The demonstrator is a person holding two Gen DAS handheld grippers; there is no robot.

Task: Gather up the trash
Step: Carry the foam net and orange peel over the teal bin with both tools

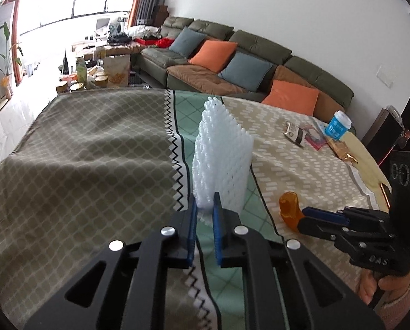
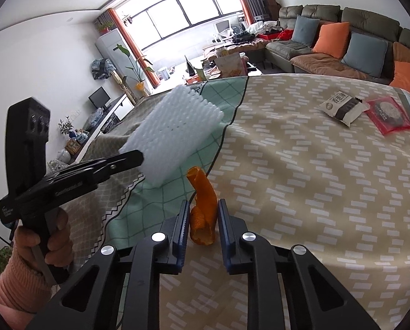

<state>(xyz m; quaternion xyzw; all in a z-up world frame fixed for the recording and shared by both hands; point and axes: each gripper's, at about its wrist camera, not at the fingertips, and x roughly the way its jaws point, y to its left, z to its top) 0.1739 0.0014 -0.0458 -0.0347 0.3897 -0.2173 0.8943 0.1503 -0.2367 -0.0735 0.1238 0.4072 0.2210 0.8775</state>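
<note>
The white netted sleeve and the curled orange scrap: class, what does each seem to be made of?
White netted sleeve: likely soft matte foam mesh, judging by its puffy open lattice, pinched in the left tool.
Curled orange scrap: probably dried citrus peel, with a dull, pitted skin, standing between the right tool's fingers.

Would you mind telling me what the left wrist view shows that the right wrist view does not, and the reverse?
Only the left wrist view shows the blue tub clearly. Only the right wrist view shows the monitor by the wall. Both show the white foam net pinched in the left gripper, the orange peel between the right gripper fingers, and the snack packets.
</note>
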